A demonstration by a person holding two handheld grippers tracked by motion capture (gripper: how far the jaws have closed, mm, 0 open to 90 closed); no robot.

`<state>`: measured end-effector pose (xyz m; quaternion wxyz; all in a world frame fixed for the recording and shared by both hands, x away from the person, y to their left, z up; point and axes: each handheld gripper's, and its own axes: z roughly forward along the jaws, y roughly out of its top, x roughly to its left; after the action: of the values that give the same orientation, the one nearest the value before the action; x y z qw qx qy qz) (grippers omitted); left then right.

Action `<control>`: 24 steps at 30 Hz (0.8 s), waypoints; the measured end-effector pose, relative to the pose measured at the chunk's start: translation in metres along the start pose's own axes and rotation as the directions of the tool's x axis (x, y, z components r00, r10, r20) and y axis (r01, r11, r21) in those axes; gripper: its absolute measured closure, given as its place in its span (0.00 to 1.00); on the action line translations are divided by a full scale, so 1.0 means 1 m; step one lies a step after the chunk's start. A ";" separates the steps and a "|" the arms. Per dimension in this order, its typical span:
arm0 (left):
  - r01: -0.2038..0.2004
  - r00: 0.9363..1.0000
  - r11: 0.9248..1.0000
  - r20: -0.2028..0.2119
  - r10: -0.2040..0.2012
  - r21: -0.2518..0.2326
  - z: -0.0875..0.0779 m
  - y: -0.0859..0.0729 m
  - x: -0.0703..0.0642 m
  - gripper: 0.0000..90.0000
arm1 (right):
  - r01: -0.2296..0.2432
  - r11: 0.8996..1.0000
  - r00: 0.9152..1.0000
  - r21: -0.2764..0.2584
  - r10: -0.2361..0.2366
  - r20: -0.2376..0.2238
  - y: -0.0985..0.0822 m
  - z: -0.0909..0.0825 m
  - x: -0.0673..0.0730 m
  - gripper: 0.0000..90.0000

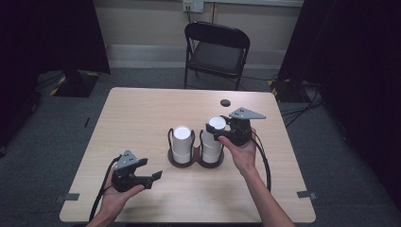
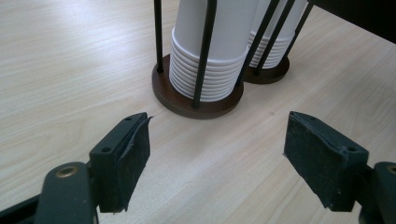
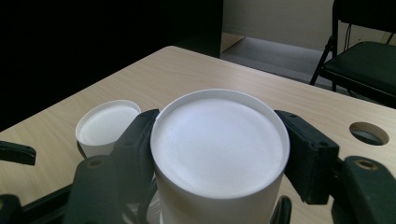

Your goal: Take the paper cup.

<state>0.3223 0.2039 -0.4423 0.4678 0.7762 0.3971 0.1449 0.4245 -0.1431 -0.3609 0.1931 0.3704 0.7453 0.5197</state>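
- The right gripper's fingers clamp the top white paper cup, upside down, on the right stack in the dark wire twin-post holder.
- The left gripper rests on the pale wooden surface, fingers apart, holding nothing.
- Judged step: lifting that cup off; next, pull straight up without dragging cups beneath.
- The left gripper view shows the nested rims; the right gripper view shows the cup's closed base.

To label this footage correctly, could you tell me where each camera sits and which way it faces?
High view: above the person's side, facing forward and down on the table; forearms show.
Left gripper view: on the open left gripper, facing the cup stacks.
Right gripper view: on the right gripper, clamping the top cup.
All share the stacks.
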 end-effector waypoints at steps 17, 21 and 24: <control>0.012 1.000 1.000 0.029 -0.011 -0.018 0.004 0.000 -0.003 0.34 | -0.021 0.999 1.000 -0.041 0.021 0.000 0.011 -0.011 -0.003 0.38; -0.005 0.999 0.999 0.047 0.006 -0.035 0.004 0.003 -0.005 0.37 | -0.016 0.999 1.000 -0.051 0.016 -0.004 0.016 -0.014 -0.001 0.38; 0.006 0.997 0.999 0.073 -0.003 -0.039 0.005 0.004 -0.005 0.39 | -0.029 0.997 1.000 -0.066 0.028 -0.008 0.018 -0.019 -0.002 0.38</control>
<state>0.3243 0.1956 -0.4406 0.4976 0.7706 0.3787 0.1233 0.4194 -0.1528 -0.3368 0.1954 0.3726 0.7230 0.5480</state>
